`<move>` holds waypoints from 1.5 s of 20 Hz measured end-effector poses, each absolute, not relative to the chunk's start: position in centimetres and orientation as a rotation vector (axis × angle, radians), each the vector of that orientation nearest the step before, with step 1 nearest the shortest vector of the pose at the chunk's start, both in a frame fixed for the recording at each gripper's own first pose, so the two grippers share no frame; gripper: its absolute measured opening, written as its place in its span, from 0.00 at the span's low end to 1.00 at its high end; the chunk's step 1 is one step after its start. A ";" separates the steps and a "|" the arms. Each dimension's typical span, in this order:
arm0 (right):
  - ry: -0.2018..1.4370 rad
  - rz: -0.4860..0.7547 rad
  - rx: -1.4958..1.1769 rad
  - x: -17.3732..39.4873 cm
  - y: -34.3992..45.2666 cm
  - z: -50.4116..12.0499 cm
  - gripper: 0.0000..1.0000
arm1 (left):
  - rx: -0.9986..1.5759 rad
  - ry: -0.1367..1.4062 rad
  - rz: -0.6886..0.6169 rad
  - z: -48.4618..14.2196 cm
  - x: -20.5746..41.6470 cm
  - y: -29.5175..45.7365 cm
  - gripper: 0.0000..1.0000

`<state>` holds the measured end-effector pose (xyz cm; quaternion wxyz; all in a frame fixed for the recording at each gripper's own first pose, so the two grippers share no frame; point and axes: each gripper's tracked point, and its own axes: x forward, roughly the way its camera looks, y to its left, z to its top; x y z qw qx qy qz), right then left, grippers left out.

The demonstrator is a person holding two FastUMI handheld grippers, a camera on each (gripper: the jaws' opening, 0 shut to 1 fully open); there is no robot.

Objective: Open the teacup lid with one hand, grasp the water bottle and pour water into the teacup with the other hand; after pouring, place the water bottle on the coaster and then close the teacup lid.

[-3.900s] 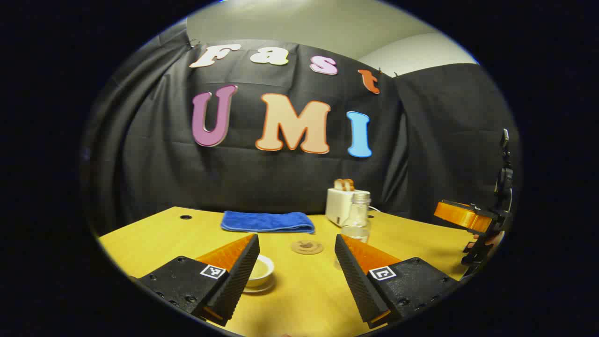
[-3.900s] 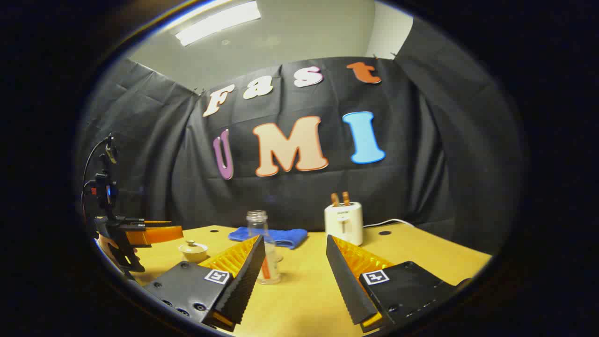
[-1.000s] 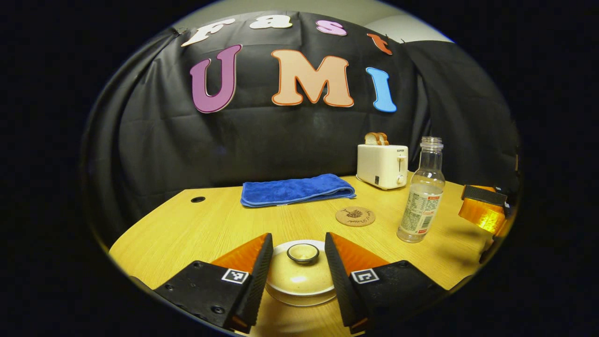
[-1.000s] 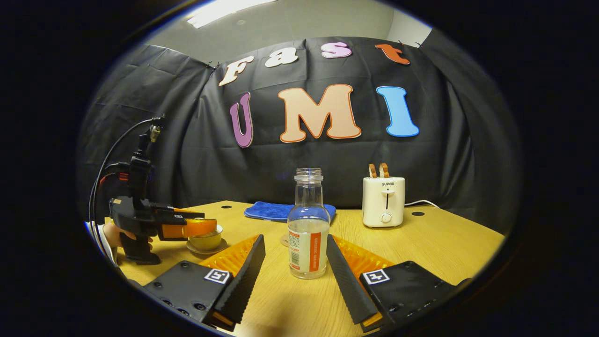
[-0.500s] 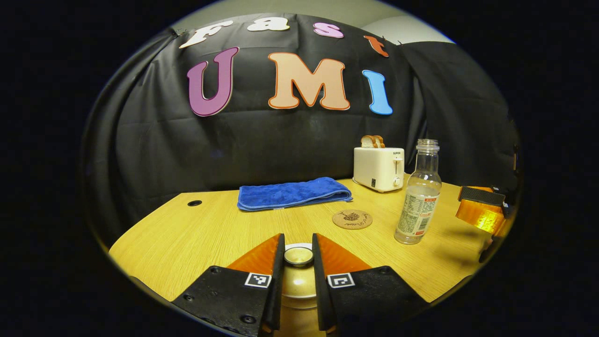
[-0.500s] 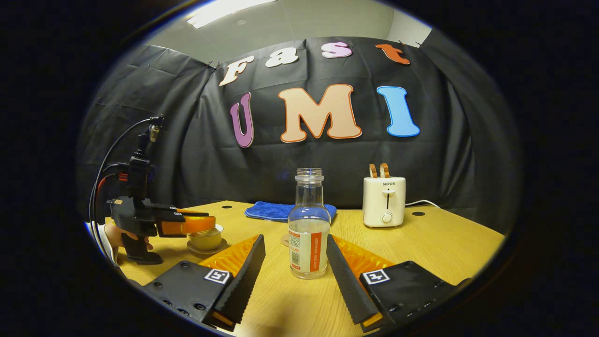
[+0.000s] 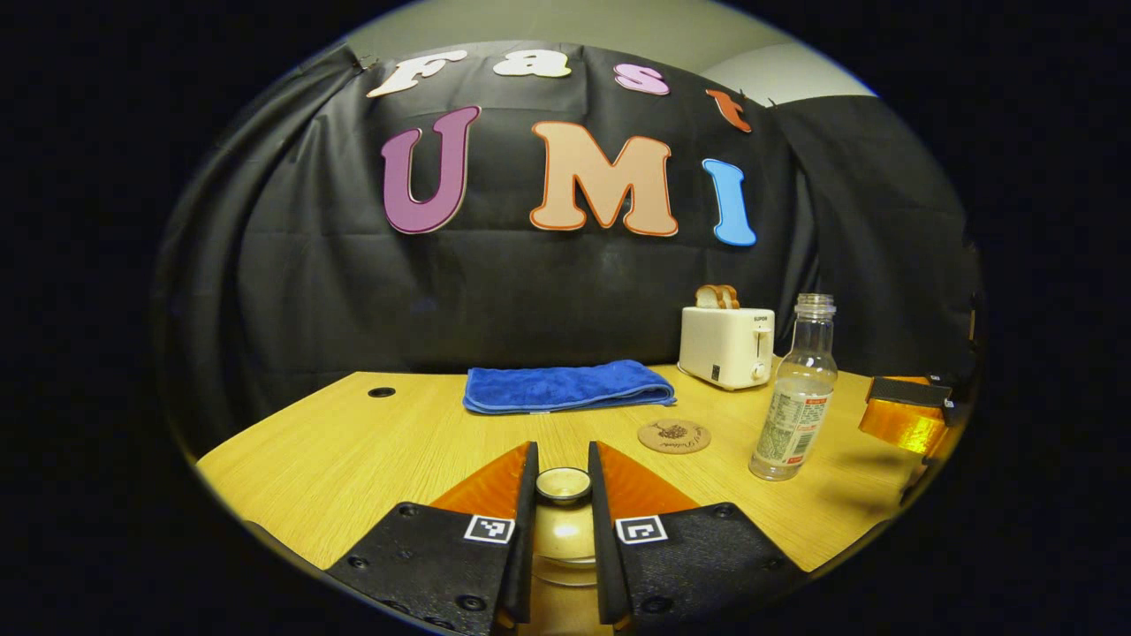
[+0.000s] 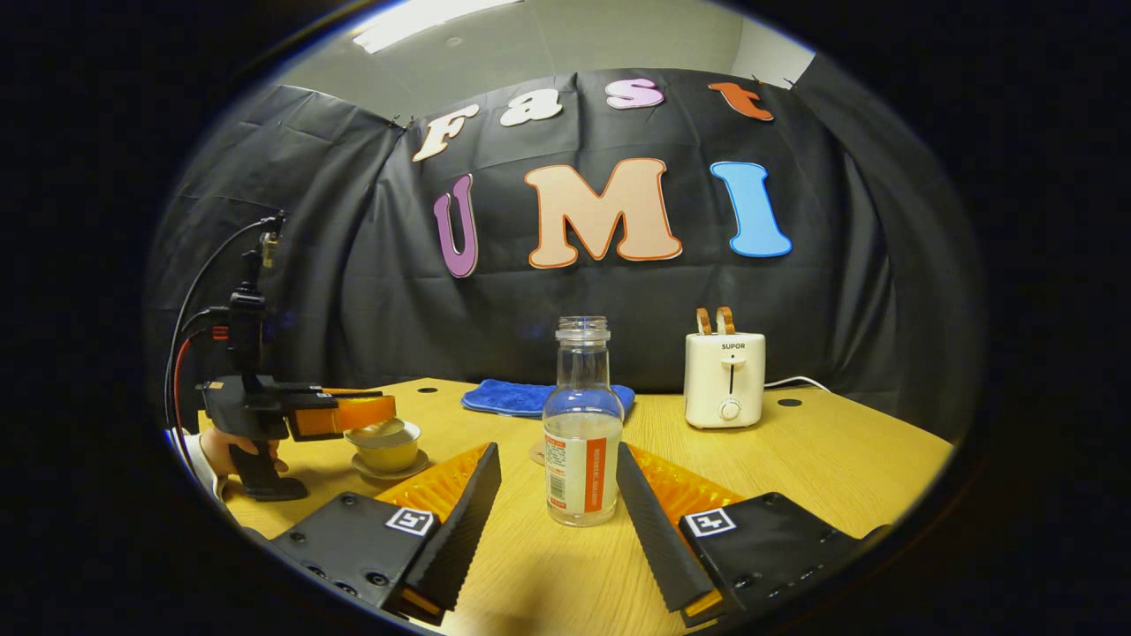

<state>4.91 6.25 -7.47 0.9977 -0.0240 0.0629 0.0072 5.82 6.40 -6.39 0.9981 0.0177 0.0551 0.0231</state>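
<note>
Lifted since half-second ago: beige ceramic teacup lid (image 7: 563, 521), knob pinched in left gripper (image 7: 562, 495). Clear upright plastic water bottle (image 8: 581, 442) stands between right gripper (image 8: 558, 495) fingers, spread wide, untouched.

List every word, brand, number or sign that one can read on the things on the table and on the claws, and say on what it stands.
Toaster: one short brand word on its front, too small to quote surely.
Bottle: label with print and a barcode, too small to read.
Coaster: a dark drawing, any writing unreadable.
Left claw and right claw: square code markers, no words.
</note>
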 end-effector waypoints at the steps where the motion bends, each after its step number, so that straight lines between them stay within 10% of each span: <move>1: 0.127 0.013 -0.048 5.0 6.2 -7.5 0.87 | 0.035 0.094 0.051 -6.1 5.7 6.4 0.27; 30: 0.319 -0.043 -0.111 13.6 5.2 -12.1 0.80 | 0.067 0.054 0.238 -4.7 -1.3 16.4 0.27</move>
